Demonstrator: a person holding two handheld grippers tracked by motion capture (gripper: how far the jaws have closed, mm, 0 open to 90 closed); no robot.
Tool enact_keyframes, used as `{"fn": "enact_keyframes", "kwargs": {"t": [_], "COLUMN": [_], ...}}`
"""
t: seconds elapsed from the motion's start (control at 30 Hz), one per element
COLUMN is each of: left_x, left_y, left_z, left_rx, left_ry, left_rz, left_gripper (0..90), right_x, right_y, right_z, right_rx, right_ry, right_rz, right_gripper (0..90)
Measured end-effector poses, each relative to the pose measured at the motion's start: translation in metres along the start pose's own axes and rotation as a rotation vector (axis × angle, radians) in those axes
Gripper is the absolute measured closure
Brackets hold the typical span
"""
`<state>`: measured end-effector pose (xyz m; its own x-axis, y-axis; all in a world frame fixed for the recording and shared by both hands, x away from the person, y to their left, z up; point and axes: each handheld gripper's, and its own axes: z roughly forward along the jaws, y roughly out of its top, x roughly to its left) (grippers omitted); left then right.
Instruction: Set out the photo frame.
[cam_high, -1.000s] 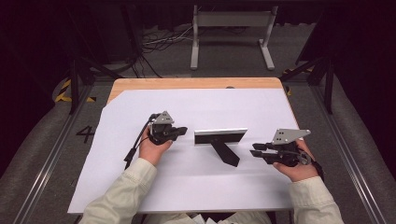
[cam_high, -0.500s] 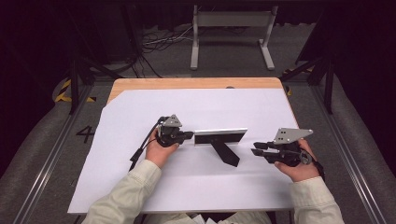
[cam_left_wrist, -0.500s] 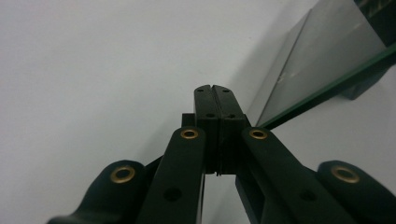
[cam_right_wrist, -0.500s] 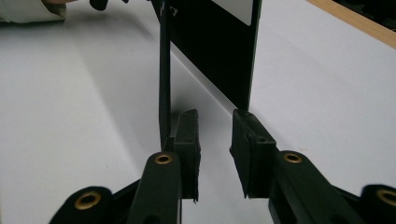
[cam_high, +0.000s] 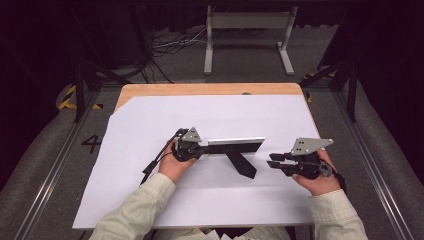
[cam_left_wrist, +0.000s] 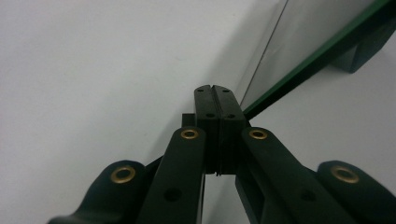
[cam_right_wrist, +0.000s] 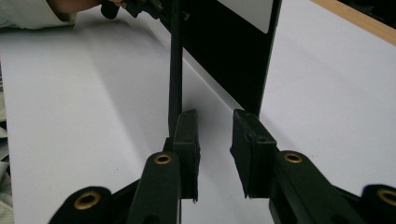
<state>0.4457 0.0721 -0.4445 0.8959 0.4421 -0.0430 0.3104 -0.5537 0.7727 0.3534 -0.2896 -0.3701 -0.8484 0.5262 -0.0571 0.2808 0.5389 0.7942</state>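
There are two tongs, one (cam_high: 202, 149) in the middle and one (cam_high: 274, 160) at the right. One black stand (cam_high: 235, 148) sits on one desk (cam_high: 150, 115).

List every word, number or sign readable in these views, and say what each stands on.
"4" – painted in dark on the grey floor, left of the table.
No text is readable on the upright photo frame, the white sheet, the left gripper or the right gripper.
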Motion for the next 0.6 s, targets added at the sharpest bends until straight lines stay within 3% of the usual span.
{"fn": "enact_keyframes", "kwargs": {"t": [0.1, 0.47, 0.6], "left_x": [-0.002, -0.015, -0.018], "left_y": [0.001, 0.005, 0.006], "left_z": [0.000, -0.001, -0.001], "left_rx": [0.010, 0.063, 0.075], "left_ry": [0.005, -0.066, -0.110], "left_rz": [0.016, 0.107, 0.114], "left_gripper": [90.0, 90.0, 90.0], "right_x": [0.000, 0.001, 0.001], "right_y": [0.000, 0.001, 0.001], "right_z": [0.000, -0.003, -0.005], "right_rx": [-0.001, -0.002, 0.004], "right_ry": [0.000, 0.004, 0.018], "right_rz": [0.000, 0.001, 0.021], "right_gripper": [71.3, 71.6, 73.0]}}
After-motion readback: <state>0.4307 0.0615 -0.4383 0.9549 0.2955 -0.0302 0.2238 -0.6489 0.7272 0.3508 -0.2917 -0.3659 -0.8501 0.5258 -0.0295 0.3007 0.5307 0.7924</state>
